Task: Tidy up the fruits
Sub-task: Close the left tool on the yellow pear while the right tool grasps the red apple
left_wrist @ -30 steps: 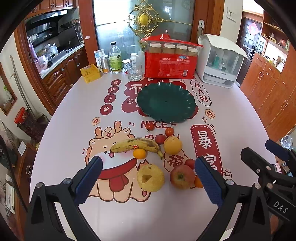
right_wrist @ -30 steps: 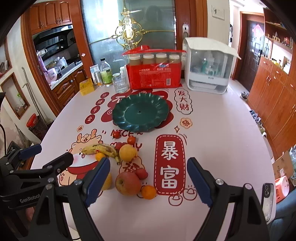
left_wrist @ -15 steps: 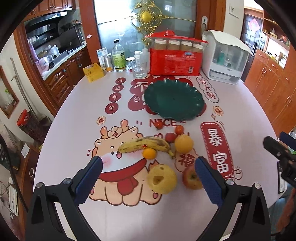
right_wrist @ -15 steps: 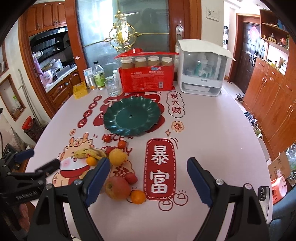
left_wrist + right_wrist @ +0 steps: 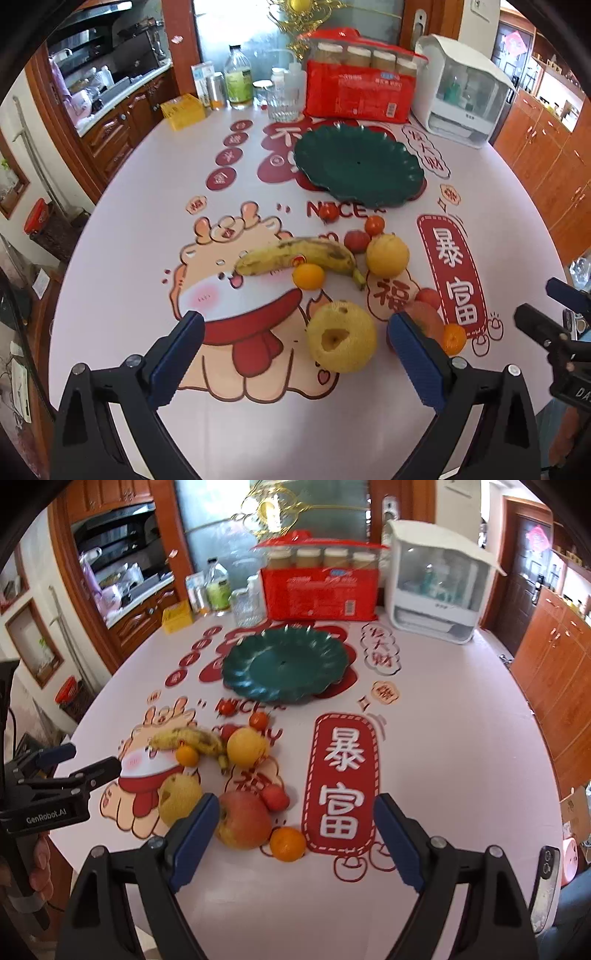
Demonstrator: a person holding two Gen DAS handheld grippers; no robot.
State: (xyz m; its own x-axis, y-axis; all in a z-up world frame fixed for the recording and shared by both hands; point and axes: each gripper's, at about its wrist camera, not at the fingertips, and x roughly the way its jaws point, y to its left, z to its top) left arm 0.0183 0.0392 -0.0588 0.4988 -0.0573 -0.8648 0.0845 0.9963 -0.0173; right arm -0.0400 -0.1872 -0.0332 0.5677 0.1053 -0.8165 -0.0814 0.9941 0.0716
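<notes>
We hover both grippers, left (image 5: 291, 354) and right (image 5: 293, 836), spread and holding nothing; next, pinch the pear (image 5: 341, 336), carry it toward twelve o'clock to the plate (image 5: 358, 168).

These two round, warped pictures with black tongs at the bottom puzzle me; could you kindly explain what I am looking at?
No robot here: a person holds a two-finger gripper in each hand, and each carries a wide-angle camera looking along its blue-padded fingers. One picture is from the left gripper, the other from the right gripper; each gripper also shows at the edge of the other's view. Both are open and hold nothing. On the table lies loose fruit: a banana, a pear, an apple, a large yellow fruit, small oranges and small red fruits. Beyond them sits a green plate with nothing on it, presumably where the fruit goes. At the back stand bottles, a red package and a white box.
</notes>
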